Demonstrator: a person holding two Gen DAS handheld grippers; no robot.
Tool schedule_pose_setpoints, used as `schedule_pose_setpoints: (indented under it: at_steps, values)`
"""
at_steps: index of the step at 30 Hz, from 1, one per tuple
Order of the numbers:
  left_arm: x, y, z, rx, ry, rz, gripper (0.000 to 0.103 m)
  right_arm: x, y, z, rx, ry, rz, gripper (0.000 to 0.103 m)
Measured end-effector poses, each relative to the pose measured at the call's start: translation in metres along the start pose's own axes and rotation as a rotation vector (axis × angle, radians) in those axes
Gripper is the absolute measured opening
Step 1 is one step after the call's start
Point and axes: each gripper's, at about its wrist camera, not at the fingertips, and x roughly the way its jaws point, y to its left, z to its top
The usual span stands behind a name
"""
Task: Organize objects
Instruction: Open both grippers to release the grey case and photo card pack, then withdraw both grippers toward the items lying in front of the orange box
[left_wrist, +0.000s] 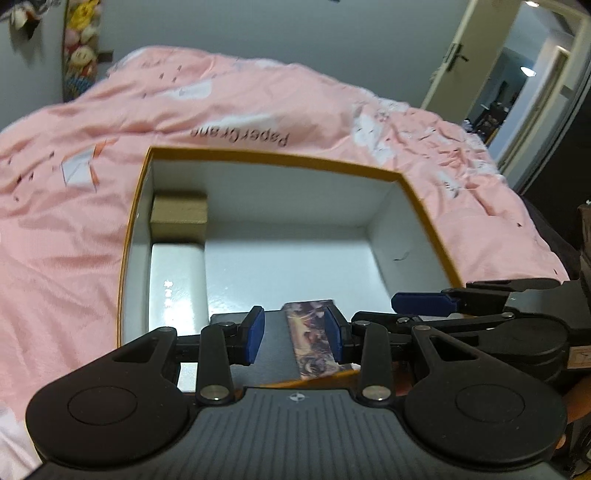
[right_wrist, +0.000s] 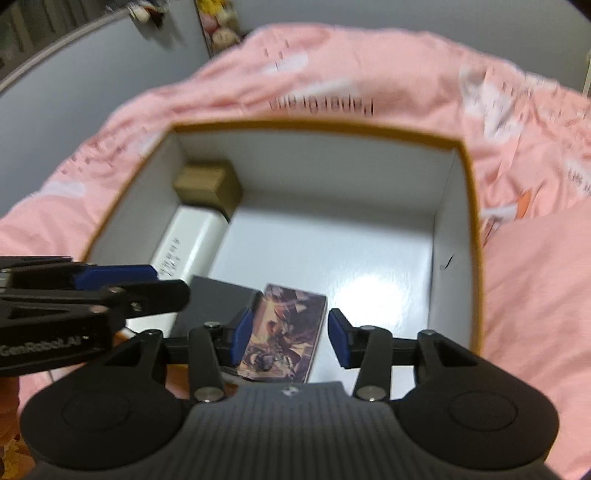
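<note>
An open cardboard storage box with a mustard rim and white inside sits on the bed. A small brown box stands in its far left corner, with a white box in front of it. A dark grey box and an illustrated box lie flat near the front. My right gripper is open around the illustrated box: the left pad is at its edge, the right pad stands clear. My left gripper hovers open above the grey box and the illustrated box, gripping nothing.
A rumpled pink duvet covers the bed all around the storage box. Plush toys hang on the grey wall at the back left. An open door and doorway are at the far right. The two grippers are close side by side.
</note>
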Motion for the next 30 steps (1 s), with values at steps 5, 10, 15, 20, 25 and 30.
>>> schedule_pose_setpoints:
  at_steps: [5,10,15,20,25,30]
  values:
    - [-0.022,-0.016,-0.01,0.037,-0.05,0.001,0.041,-0.042,0.006,-0.018,-0.034,-0.091,0.001,0.047]
    - [-0.038,-0.029,-0.022,0.078,-0.072,-0.01,0.041,-0.076,0.006,-0.04,-0.026,-0.131,-0.01,0.052]
    - [-0.044,-0.046,-0.038,0.108,-0.045,-0.027,0.041,-0.093,0.005,-0.063,-0.009,-0.103,-0.038,0.052]
    - [-0.05,-0.062,-0.054,0.13,0.003,-0.071,0.041,-0.104,-0.004,-0.092,0.051,-0.039,-0.082,0.052]
    - [-0.05,-0.077,-0.071,0.157,0.082,-0.077,0.041,-0.108,-0.016,-0.124,0.119,0.033,-0.123,0.052]
    - [-0.05,-0.088,-0.084,0.19,0.147,-0.079,0.041,-0.107,-0.027,-0.149,0.205,0.101,-0.12,0.052]
